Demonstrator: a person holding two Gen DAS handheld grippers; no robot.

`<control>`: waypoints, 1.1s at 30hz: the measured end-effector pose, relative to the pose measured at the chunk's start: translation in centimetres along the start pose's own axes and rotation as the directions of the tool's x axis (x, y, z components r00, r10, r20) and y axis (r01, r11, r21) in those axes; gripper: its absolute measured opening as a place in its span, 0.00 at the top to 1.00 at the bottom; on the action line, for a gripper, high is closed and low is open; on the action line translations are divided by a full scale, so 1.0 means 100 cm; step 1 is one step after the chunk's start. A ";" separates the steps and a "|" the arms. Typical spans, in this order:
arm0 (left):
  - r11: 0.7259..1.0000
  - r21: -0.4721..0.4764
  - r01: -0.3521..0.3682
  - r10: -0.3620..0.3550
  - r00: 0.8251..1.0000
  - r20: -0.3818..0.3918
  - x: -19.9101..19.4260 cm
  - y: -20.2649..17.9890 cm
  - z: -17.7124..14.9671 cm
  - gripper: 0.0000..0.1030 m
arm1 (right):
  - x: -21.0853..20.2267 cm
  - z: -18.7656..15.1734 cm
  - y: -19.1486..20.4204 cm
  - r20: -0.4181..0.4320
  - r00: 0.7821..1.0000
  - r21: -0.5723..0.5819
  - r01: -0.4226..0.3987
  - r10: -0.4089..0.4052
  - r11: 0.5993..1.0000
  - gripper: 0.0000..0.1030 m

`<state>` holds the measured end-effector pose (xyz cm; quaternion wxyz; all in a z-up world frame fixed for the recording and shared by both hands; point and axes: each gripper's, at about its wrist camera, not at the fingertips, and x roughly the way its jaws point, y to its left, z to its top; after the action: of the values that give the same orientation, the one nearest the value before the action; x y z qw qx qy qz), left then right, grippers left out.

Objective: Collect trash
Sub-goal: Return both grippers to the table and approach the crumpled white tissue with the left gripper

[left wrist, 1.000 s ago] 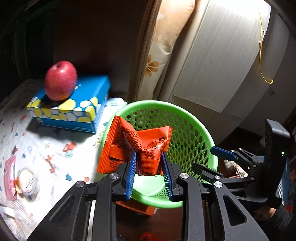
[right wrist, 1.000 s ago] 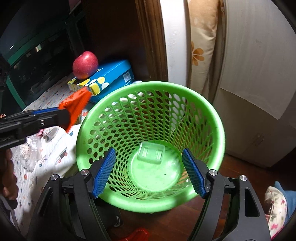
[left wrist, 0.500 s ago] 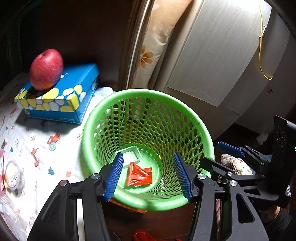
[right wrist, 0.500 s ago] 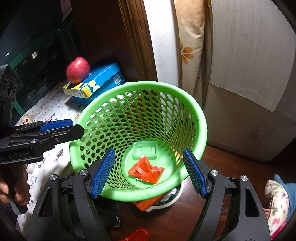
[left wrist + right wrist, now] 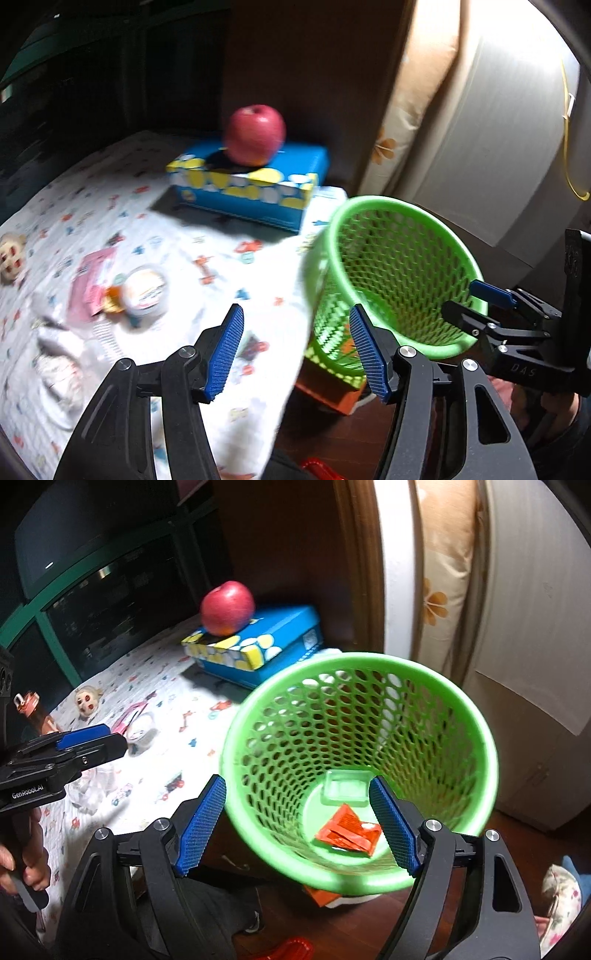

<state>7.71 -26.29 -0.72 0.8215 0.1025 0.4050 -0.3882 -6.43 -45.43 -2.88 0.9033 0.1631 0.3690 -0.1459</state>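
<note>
A green mesh basket (image 5: 354, 661) stands beside the cloth-covered table (image 5: 207, 236). An orange wrapper (image 5: 349, 830) lies on its bottom next to a clear plastic tray (image 5: 347, 786). My left gripper (image 5: 295, 332) hovers over the table's right edge, just left of the basket (image 5: 406, 258); its jaws are opening with nothing between them. My right gripper (image 5: 297, 812) hangs above the basket's near rim, jaws opening, pads touching nothing. On the table lie a small white cup (image 5: 146, 291), a pink wrapper (image 5: 90, 284) and crumpled clear plastic (image 5: 59, 354).
A red apple (image 5: 255, 134) rests on a blue tissue box (image 5: 251, 188) at the table's back. A doll head (image 5: 88, 699) and a bottle (image 5: 31, 709) sit at the far left. An orange box (image 5: 328, 391) lies under the basket. Pillow (image 5: 443, 590) and cabinet (image 5: 535, 609) stand behind.
My left gripper let go of the orange wrapper, which dropped into the basket, then swung left over the table. My right gripper's jaws spread wider.
</note>
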 end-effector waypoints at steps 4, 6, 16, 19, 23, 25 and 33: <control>0.995 -0.074 -0.071 0.072 0.997 0.009 -0.018 0.038 -0.010 0.40 | 0.006 0.003 0.025 -0.007 0.999 -0.034 -0.032 0.032 0.999 0.23; 0.990 -0.105 -0.098 0.100 0.995 0.016 -0.026 0.053 -0.015 0.40 | 0.010 0.005 0.038 -0.013 0.999 -0.052 -0.050 0.049 0.997 0.23; 0.935 -0.266 -0.236 0.245 0.970 0.000 -0.062 0.142 -0.053 0.40 | 0.026 0.006 0.105 -0.047 0.990 -0.140 -0.140 0.135 0.980 0.23; 0.914 -0.312 -0.258 0.267 0.964 -0.014 -0.066 0.166 -0.062 0.40 | 0.030 0.004 0.124 -0.061 0.985 -0.164 -0.169 0.161 0.972 0.23; 0.887 -0.372 -0.275 0.276 0.960 -0.052 -0.060 0.197 -0.071 0.40 | 0.032 0.001 0.143 -0.070 0.980 -0.186 -0.196 0.186 0.963 0.23; 0.877 -0.397 -0.271 0.267 0.961 -0.067 -0.054 0.208 -0.074 0.40 | 0.033 0.000 0.151 -0.075 0.978 -0.196 -0.205 0.194 0.959 0.23; 0.857 -0.445 -0.260 0.229 0.966 -0.122 -0.021 0.237 -0.074 0.40 | 0.042 -0.006 0.171 -0.107 0.972 -0.217 -0.230 0.211 0.949 0.23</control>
<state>19.71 -5.52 -7.46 0.8513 -0.0308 0.4951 -0.1710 2.62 -30.33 -3.05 0.9106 0.1048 0.3997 0.0062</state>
